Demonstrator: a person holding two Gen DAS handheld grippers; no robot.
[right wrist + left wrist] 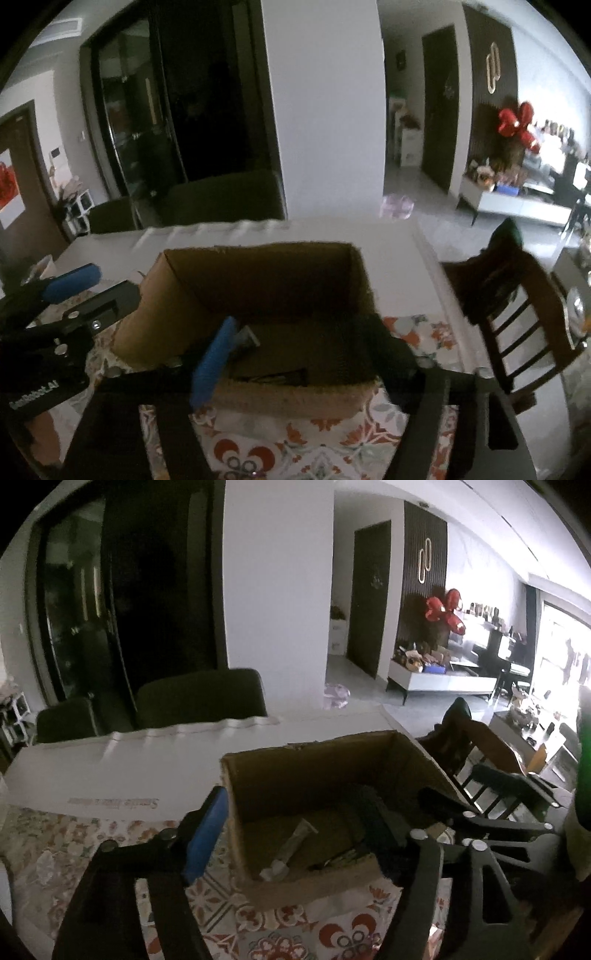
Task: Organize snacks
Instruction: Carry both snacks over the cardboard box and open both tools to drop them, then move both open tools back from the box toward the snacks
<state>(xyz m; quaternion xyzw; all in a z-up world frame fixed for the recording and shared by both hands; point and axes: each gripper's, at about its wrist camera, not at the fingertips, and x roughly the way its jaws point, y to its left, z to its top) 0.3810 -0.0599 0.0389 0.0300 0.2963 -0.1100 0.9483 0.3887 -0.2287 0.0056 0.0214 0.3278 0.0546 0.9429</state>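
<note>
An open brown cardboard box [295, 771] [258, 280] stands on the floral tablecloth [74, 849]. On its floor lie a silvery packet [291, 845] [248, 336] and dark packets [347, 856] [273, 376]. My left gripper [291, 801] is open and straddles the box's left wall. Its blue-padded finger [207, 830] is outside and its dark finger [376, 819] is inside. My right gripper [299, 332] is open over the near edge of the box, with nothing pressed between its pads. Each gripper shows in the other's view: right gripper [458, 786], left gripper [110, 282].
A long white carton [110, 775] [391, 266] lies across the table behind the box. Dark padded chairs [199, 698] stand beyond it. A wooden slatted chair [476, 753] [517, 310] is close on the right. A white pillar [277, 590] rises behind.
</note>
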